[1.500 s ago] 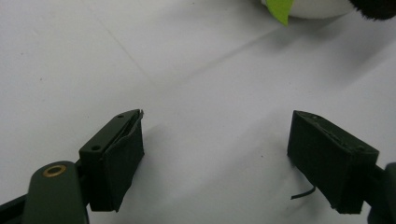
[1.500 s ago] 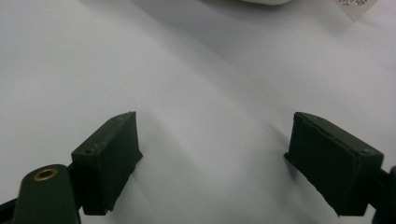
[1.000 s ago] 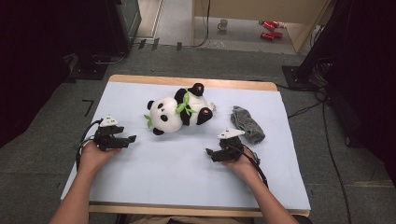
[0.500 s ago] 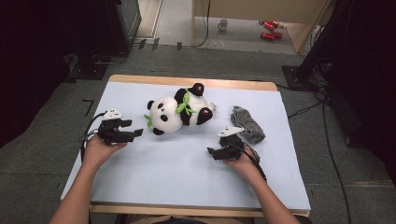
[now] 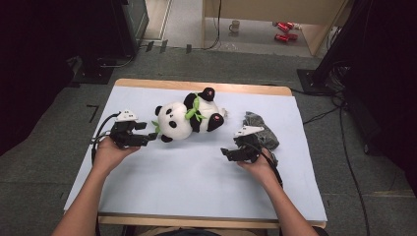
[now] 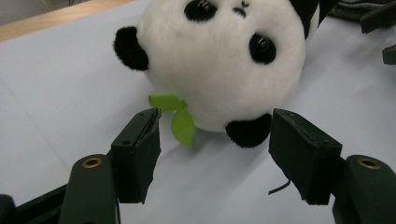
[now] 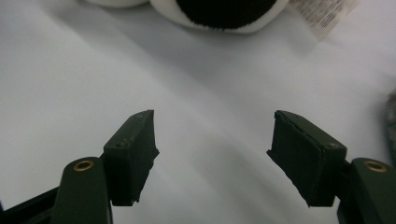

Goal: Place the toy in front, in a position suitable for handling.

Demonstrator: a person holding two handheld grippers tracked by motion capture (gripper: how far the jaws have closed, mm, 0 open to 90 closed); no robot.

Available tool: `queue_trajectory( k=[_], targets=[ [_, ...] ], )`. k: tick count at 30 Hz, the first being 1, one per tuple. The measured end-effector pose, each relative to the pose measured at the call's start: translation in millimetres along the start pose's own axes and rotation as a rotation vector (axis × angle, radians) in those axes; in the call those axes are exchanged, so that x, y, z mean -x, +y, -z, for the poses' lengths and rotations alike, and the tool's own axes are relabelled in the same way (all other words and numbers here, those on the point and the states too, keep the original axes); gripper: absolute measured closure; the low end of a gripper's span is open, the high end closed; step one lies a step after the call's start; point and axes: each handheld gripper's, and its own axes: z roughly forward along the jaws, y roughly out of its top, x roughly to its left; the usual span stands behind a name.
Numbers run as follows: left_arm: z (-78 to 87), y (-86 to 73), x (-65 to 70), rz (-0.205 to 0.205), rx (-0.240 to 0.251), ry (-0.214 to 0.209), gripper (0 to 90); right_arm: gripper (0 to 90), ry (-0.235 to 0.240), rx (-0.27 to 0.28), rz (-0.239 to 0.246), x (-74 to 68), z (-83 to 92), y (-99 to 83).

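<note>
The plush panda (image 5: pixel 189 118) lies on the table's white sheet (image 5: pixel 196 182). Your left gripper (image 5: pixel 151 138), jaws spread but just narrowed slightly, faces its head untouched; your right gripper (image 5: pixel 225 153) hangs unclenched beside grey cloth (image 5: pixel 263 132).

Nothing legible from where I sit.

The one printed thing I can find is a white tag (image 7: pixel 323 14) lying on the table past the tips of my right gripper's fingers (image 7: pixel 133 154), off toward the far right, just beside the panda plush (image 7: pixel 224 11). It carries rows of small dark print that look like a barcode or fine lettering, but they are too blurred for me to make out a single character. I see no brand, number or sign that I can read.
</note>
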Motion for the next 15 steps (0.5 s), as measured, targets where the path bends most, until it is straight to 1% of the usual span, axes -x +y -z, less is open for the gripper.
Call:
queue_trajectory(
  k=[2,3,7,9,11,15],
  targets=[
    [-0.3,4.5,0.8,0.003,0.020,-0.010,33.6,30.8,-0.011,0.022,0.003,0.8,4.4,3.7],
    [-0.4,6.0,1.0,0.001,0.027,-0.014,33.9,30.9,-0.014,0.034,-0.006,0.8,7.2,5.4],
    [-1.5,14.4,0.8,0.000,0.040,-0.030,35.2,32.0,-0.009,0.049,-0.034,3.9,13.9,7.0],
    [-2.0,18.4,2.3,-0.010,0.047,-0.029,34.7,33.0,-0.012,0.054,-0.042,5.9,16.1,7.1],
    [-2.5,21.8,4.6,-0.014,0.065,-0.041,35.3,33.0,-0.013,0.062,-0.043,7.5,18.5,8.1],
    [-6.0,30.0,9.4,-0.026,0.063,-0.069,35.0,32.8,-0.020,0.084,-0.054,10.4,24.2,11.0]
  ],
)
